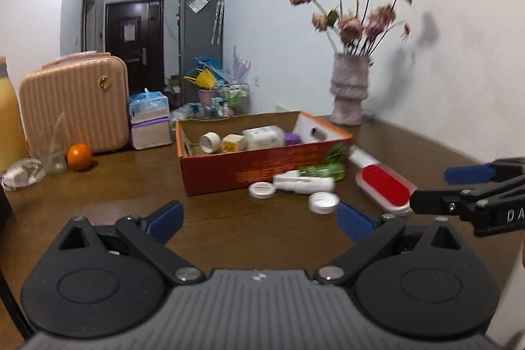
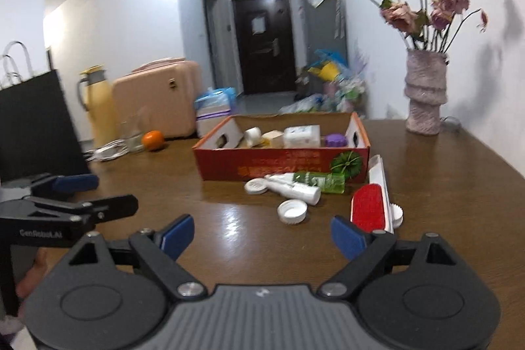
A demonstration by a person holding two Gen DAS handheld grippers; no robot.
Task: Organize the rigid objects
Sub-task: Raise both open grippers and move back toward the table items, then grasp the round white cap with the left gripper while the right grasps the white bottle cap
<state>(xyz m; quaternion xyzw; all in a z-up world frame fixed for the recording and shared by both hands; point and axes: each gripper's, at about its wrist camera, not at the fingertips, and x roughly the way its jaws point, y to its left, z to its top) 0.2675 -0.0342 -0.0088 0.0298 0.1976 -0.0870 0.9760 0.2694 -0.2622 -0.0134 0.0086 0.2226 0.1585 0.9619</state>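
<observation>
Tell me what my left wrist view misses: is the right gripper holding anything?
Observer: No. In the right wrist view the right gripper is open, with only bare table between its fingers.
Operator: Anything left of the yellow thermos?
Observer: A black paper bag with white handles stands there.
Operator: Is something hidden behind the red lint brush?
Observer: A white ridged cap peeks out at its right edge.
</observation>
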